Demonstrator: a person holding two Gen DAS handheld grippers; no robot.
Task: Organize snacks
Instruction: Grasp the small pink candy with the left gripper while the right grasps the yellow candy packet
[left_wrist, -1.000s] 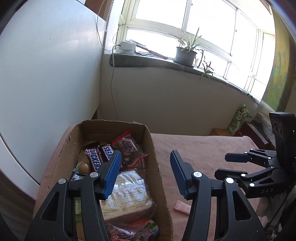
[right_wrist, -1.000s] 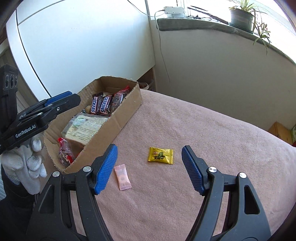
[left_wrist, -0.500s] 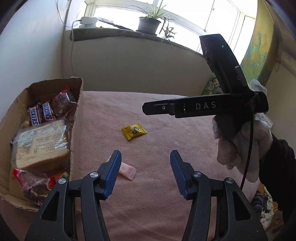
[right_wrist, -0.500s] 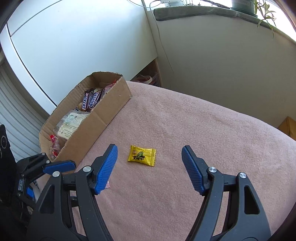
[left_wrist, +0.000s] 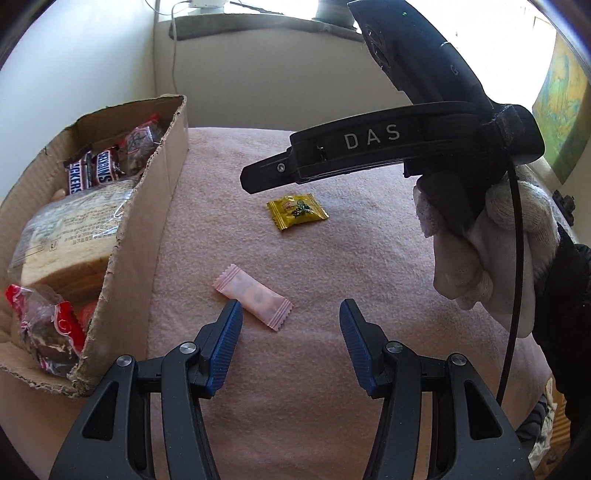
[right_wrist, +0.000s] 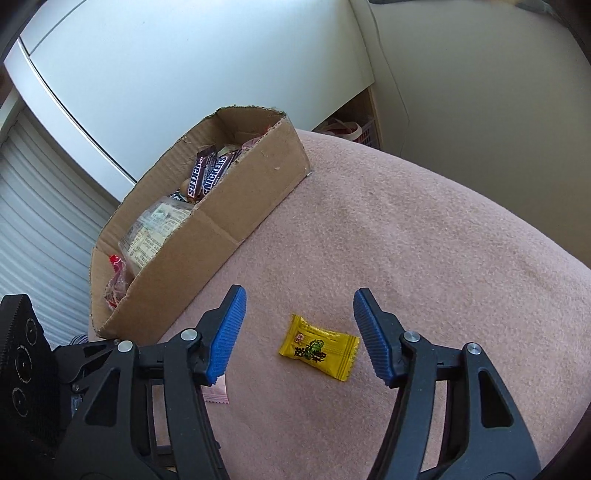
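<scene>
The cardboard box (left_wrist: 147, 206) is sitting at the left of the pink-covered table (left_wrist: 369, 258), already holding a bread loaf, Snickers bars and red-wrapped snacks, so most of the sorting looks done. Two candies are lying outside it: a yellow sachet (right_wrist: 318, 347) between the wide-open, empty right tongs (right_wrist: 299, 332), and a pale pink one (left_wrist: 253, 297) just ahead of the open, empty left tongs (left_wrist: 290, 345).

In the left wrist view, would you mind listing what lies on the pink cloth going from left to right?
Brown cardboard box of snacks → pale pink sealed sachet → yellow printed candy packet → white-gloved hand holding the black right gripper.
</scene>
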